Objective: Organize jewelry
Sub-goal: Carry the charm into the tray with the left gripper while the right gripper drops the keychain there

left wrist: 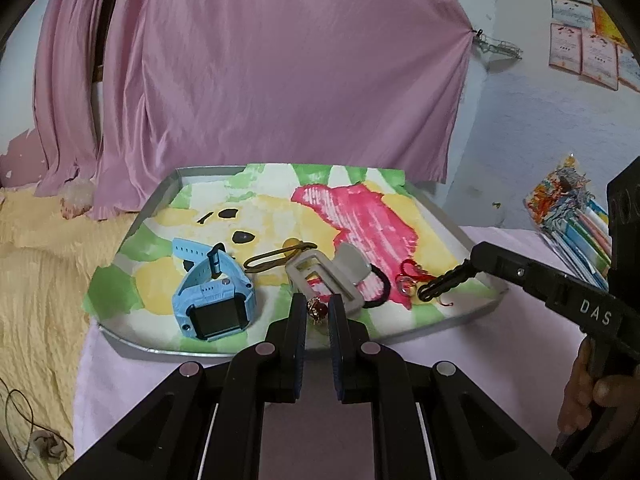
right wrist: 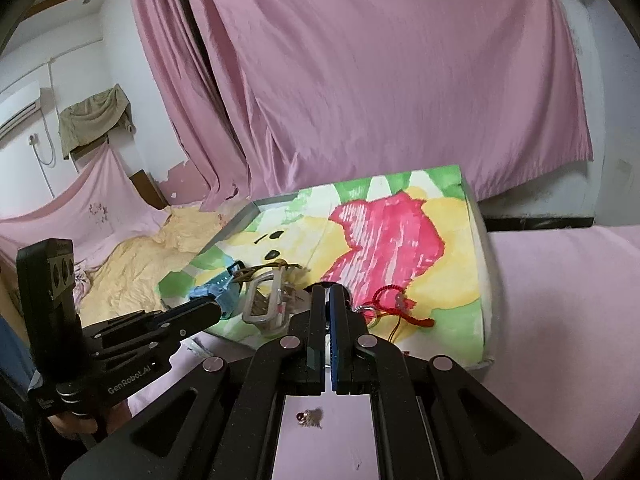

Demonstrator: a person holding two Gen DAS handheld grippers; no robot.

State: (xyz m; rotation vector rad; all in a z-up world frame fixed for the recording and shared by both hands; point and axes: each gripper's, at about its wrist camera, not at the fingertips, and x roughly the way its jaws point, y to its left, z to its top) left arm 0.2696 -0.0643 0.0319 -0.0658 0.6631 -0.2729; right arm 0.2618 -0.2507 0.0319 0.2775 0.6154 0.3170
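Note:
A grey tray (left wrist: pixel 158 200) lined with a painted sheet holds a blue smartwatch (left wrist: pixel 214 304), an olive hair tie (left wrist: pixel 276 258), a grey claw clip (left wrist: pixel 328 276), a black hair tie (left wrist: pixel 380 288) and a red cord with a ring (left wrist: pixel 412 274). My left gripper (left wrist: pixel 318 308) hovers over the tray's front, shut on a small gold and red charm (left wrist: pixel 318 311). My right gripper (right wrist: pixel 327 292) is shut beside the red cord (right wrist: pixel 396 304) and its ring (right wrist: pixel 370 314); nothing shows between its fingers. A second small charm (right wrist: pixel 308 416) lies on the pink cloth under it.
The tray stands on a pink tablecloth (left wrist: pixel 480 360). A yellow blanket (left wrist: pixel 44 280) lies to the left and a pink curtain (left wrist: pixel 260 80) hangs behind. Colourful books (left wrist: pixel 572 224) are stacked at the right. A hand (left wrist: pixel 580 400) grips the right gripper's handle.

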